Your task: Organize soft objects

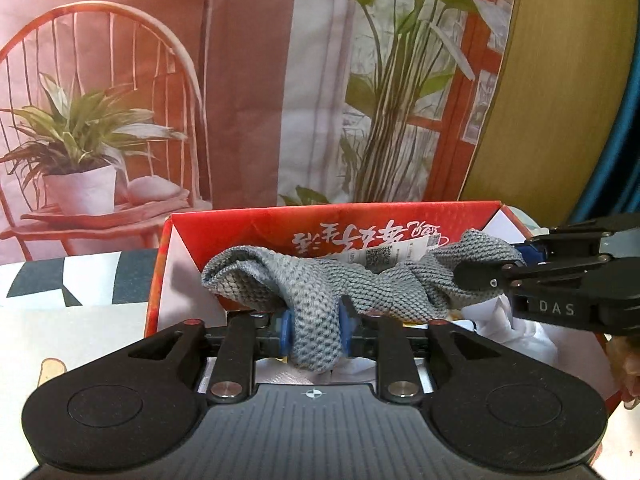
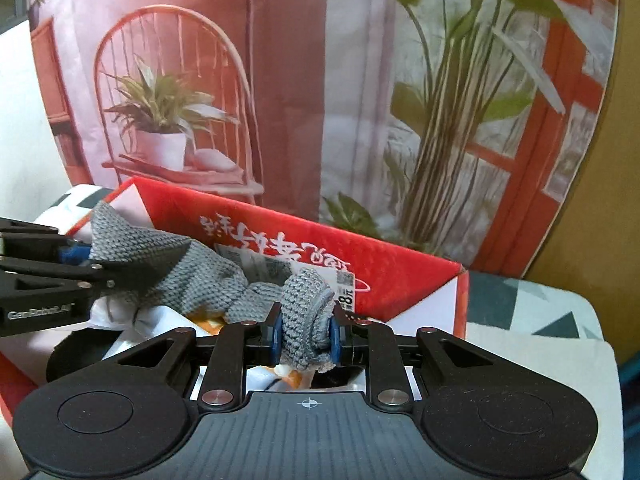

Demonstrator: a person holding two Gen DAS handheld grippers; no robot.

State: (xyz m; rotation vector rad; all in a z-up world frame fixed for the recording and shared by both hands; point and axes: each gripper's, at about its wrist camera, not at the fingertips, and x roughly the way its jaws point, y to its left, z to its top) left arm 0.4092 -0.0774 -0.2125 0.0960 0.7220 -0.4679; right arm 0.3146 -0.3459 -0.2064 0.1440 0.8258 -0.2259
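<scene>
The left hand-held gripper [image 1: 316,330] is clamped on one end of a grey knitted cloth [image 1: 320,284], its blue pads [image 1: 285,330] pressing the bunched fabric from both sides. The right hand-held gripper [image 2: 306,330] is clamped on the other end of the same grey knitted cloth [image 2: 192,276], its blue pads [image 2: 276,334] likewise squeezing a fold of fabric. Between the two grips the cloth hangs stretched and twisted above the open red cardboard box with white inner walls [image 1: 180,248], just over its contents.

In the left wrist view the right hand-held gripper [image 1: 520,258] enters from the right edge, and in the right wrist view the left hand-held gripper [image 2: 80,258] enters from the left edge. A white paper label with printed codes [image 1: 396,252] lies against the far inner wall of the box, behind the cloth. White crumpled fabric [image 1: 516,328] lies inside the box beneath the cloth.

The box [image 2: 400,280] stands on a surface covered with a white and dark green geometric-patterned sheet [image 2: 520,312]. Behind it hangs a printed backdrop showing a red chair, potted plants and a lamp [image 1: 240,100].
</scene>
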